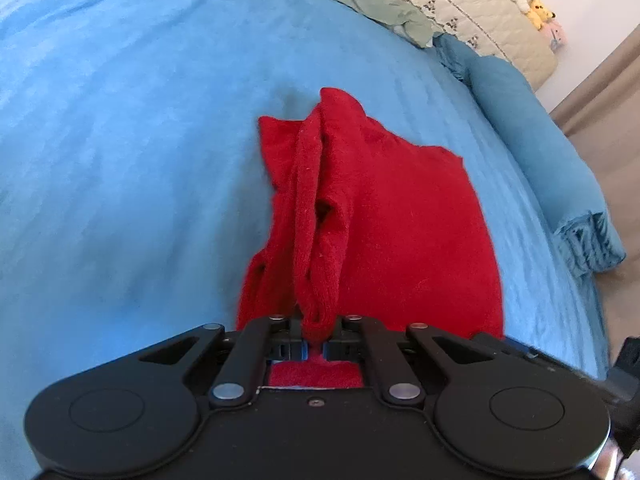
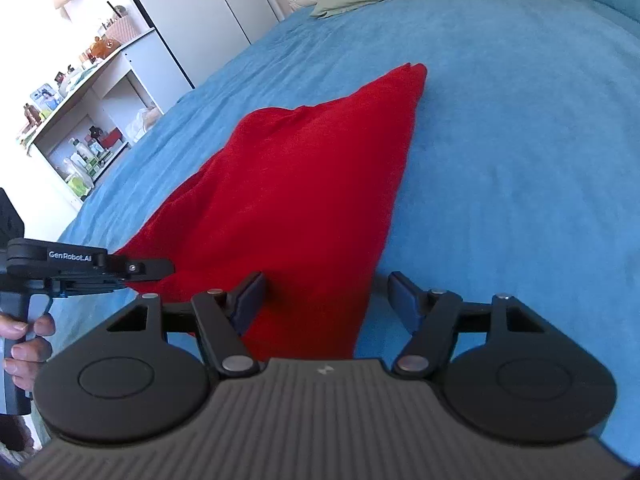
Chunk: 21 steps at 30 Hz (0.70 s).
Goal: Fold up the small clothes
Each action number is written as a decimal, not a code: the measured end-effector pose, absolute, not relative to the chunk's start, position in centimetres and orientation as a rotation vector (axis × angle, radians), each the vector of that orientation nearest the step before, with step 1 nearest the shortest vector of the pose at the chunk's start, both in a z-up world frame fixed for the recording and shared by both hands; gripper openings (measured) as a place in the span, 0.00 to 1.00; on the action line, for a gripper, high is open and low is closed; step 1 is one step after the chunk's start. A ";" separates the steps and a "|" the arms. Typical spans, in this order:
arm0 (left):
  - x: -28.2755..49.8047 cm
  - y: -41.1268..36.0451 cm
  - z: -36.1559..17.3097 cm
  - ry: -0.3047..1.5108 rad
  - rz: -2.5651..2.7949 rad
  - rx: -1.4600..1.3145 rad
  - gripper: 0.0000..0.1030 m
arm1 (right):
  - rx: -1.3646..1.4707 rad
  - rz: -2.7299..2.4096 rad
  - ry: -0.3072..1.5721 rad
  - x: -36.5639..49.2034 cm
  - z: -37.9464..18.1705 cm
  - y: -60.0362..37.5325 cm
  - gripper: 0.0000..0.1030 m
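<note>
While only the right wrist view catches shelves (image 2: 86,128) upper left, the left hand-held gripper (image 1: 316,330) pinches the red garment (image 1: 372,216) at bottom centre; the right hand-held gripper (image 2: 326,300) gapes wide, empty, garment between its fingers.

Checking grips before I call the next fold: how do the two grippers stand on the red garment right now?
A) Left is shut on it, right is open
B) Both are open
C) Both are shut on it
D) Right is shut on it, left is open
A: the left gripper pinches a bunched edge of the red garment, while the right gripper has its fingers spread wide over the cloth.
</note>
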<state>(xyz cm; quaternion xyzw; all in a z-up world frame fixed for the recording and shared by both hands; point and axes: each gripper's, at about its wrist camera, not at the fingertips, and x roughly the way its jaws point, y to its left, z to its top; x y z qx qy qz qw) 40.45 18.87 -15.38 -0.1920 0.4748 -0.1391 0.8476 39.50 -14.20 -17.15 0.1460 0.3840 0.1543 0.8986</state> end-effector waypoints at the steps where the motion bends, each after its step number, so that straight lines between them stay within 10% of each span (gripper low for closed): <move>1: 40.4 19.0 -15.8 1.006 -0.290 -0.418 0.06 | 0.296 0.315 0.795 39.4 -17.2 -14.2 0.81; 7: 39.9 19.1 -14.9 0.970 -0.264 -0.428 0.24 | 0.223 0.296 0.742 38.9 -15.9 -14.1 0.81; 9: 39.1 18.4 -12.6 0.871 -0.248 -0.337 0.66 | 0.158 0.308 0.699 38.8 -15.1 -13.7 0.81; 10: 38.7 18.0 -11.5 0.817 -0.252 -0.301 0.71 | 0.126 0.318 0.683 38.8 -14.8 -13.3 0.81; 21: 40.7 12.4 -14.5 0.888 -0.403 -0.140 0.61 | -0.037 0.340 0.704 38.6 -17.2 -10.5 0.81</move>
